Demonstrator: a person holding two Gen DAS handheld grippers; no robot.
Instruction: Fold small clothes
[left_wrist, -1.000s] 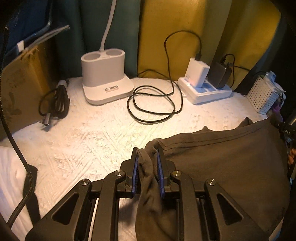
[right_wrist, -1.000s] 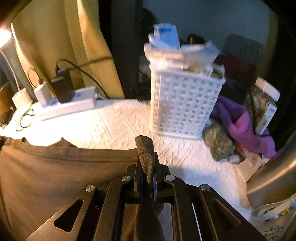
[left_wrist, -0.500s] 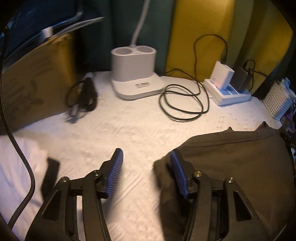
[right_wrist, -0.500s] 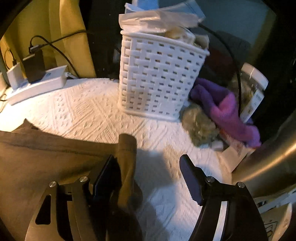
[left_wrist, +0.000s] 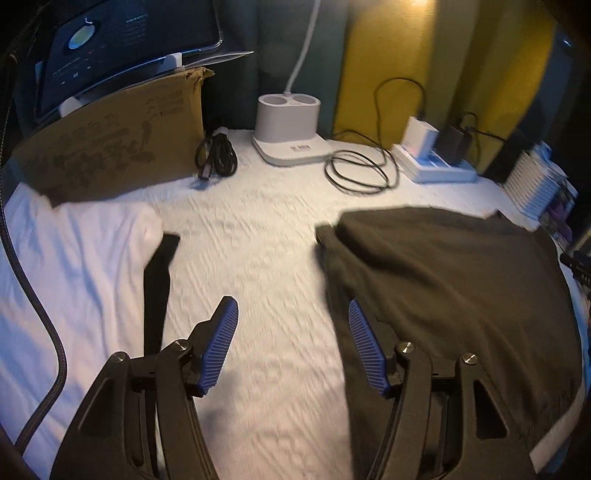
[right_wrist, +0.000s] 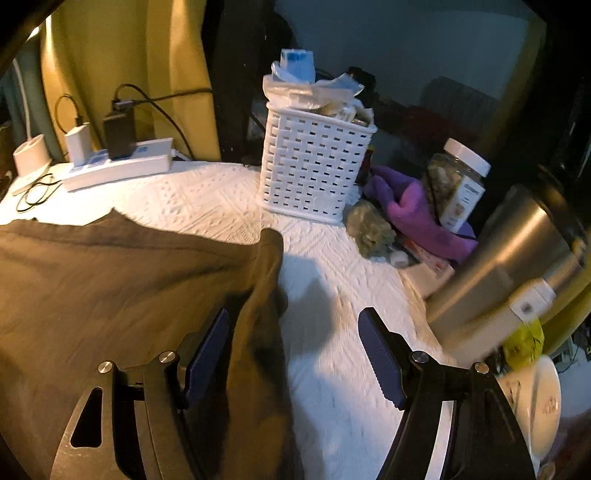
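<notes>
On the white bedspread (left_wrist: 266, 258), toward its right side, the dark brown cloth (left_wrist: 461, 288) lies spread out flat, maybe so it can be folded again. The left gripper (left_wrist: 291, 332) has its jaws wide apart and holds nothing; its right finger sits at the cloth's left edge. The right gripper (right_wrist: 291, 343) is wide apart too, with the cloth's right edge bunched up between its fingers, loose. A white basket (right_wrist: 314, 170) and a power strip (right_wrist: 118, 166) stand along the far edge, out of the way. I think one fold is done.
</notes>
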